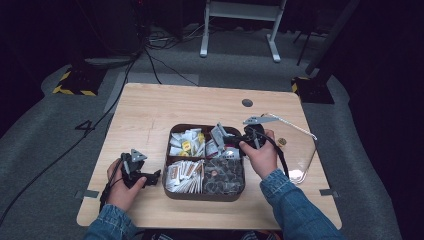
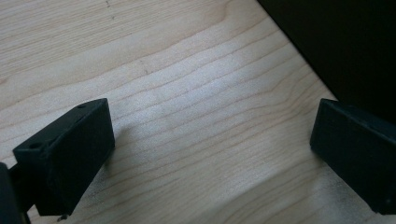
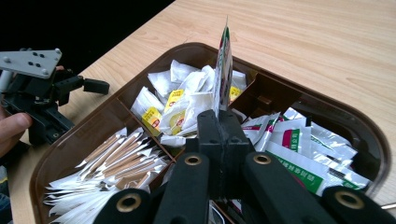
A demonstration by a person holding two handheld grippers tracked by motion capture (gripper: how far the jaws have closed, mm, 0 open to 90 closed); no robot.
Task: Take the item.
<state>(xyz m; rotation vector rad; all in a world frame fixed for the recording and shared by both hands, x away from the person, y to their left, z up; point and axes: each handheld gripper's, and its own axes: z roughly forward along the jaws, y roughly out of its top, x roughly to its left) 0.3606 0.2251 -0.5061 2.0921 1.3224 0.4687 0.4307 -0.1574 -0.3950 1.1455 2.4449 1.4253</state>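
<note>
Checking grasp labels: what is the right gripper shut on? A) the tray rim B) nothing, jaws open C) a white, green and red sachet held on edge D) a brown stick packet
C: in the right gripper view the right gripper pinches a thin sachet upright over the brown tray.

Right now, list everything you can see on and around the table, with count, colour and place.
Tray: one, brown, four compartments, table centre.
Packet: one, white with green and red, upright in right gripper's shut jaws.
Sachets: many, white and yellow, far-left compartment.
Sticks: many, white and brown, near-left compartment.
Lid: one, clear, right of tray.
Table: one, light wood.
Left gripper: black, open, left of tray.
Right gripper: black, over tray.
</note>
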